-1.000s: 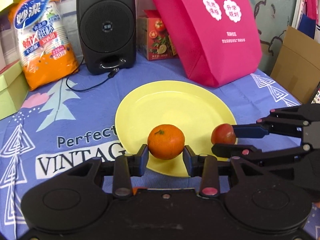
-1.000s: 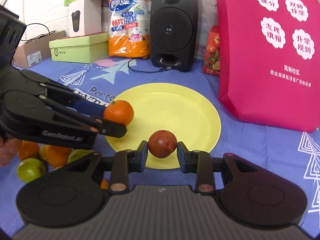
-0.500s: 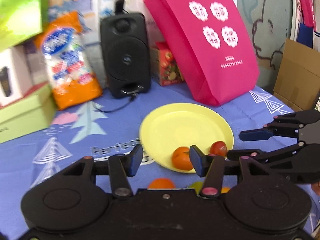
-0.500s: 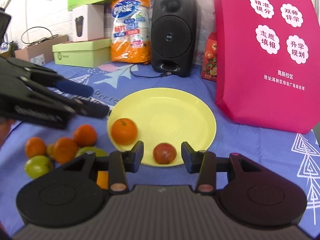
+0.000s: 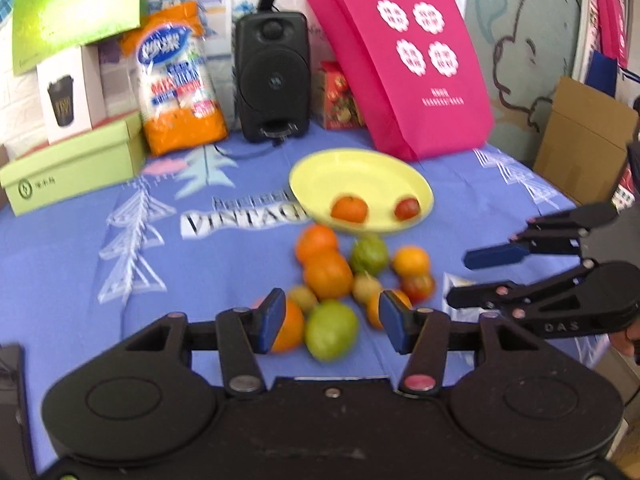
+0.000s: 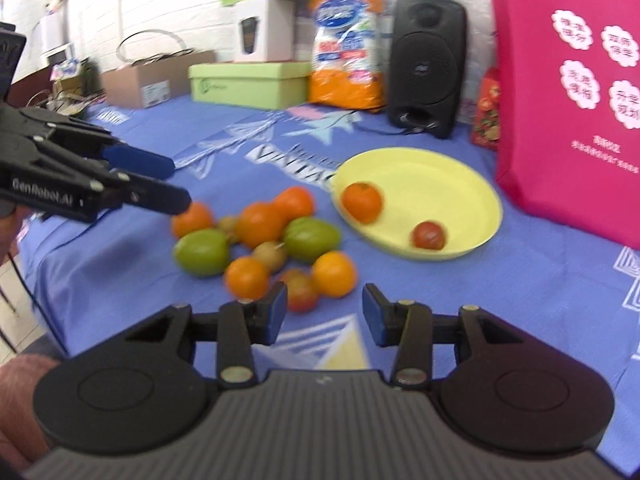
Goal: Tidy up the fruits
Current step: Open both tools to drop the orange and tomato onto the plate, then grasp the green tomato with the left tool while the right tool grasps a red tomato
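between picks: both hand-held grippers, left [image 5: 328, 320] and right [image 6: 324, 312], wide open and empty; next, grab from the fruit pile [image 6: 260, 240] at 9 o'clock of the yellow plate [image 6: 472, 184].

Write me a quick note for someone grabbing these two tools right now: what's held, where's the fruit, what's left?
Left tool: open, empty, above the fruit pile.
Right tool: open, empty, at the pile's near edge.
Done: one orange and one red fruit lie on the yellow plate.
Left: the loose oranges, green fruits and small brownish ones on the cloth beside the plate.
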Motion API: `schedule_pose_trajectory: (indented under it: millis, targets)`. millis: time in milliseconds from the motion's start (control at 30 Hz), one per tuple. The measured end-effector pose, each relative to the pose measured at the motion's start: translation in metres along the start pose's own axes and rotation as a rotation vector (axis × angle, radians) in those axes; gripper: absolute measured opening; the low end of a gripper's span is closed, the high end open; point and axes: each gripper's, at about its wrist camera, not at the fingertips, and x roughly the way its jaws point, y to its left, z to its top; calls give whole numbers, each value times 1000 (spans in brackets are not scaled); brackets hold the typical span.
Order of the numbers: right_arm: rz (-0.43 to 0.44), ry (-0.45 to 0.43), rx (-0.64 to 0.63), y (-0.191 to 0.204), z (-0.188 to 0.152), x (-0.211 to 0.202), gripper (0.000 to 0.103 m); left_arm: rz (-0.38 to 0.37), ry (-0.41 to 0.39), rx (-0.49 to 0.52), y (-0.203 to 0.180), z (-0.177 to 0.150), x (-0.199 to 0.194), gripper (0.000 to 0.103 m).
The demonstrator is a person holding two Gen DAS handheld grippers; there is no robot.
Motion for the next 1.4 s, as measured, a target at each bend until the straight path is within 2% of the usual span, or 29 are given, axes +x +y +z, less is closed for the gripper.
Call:
schedule_pose_trajectory:
  millis: [300, 433, 633, 967, 1100, 1200, 1400]
  targets:
    - [20, 48, -31, 21, -7, 12, 41, 6, 59, -23, -3, -32, 13, 52]
    - [4, 60, -48, 24, -7, 19, 47, -1, 80, -48, 1, -37, 27, 52]
    - [-3, 67, -45, 21, -6, 24, 51, -27, 88, -92, 10, -35, 42, 52]
    - [4, 62, -35, 16, -1, 37, 51, -33, 86, -86, 8, -26, 56, 53]
    - [15, 61, -37, 14, 1, 41, 51, -42, 85, -80, 8, -27, 56, 48]
    - [26, 64, -42, 12, 1, 42, 52, -47, 82, -86, 10, -28, 54, 41]
    - [20, 67, -33, 7, -1, 38, 52, -60, 79, -103, 14, -30, 51, 40]
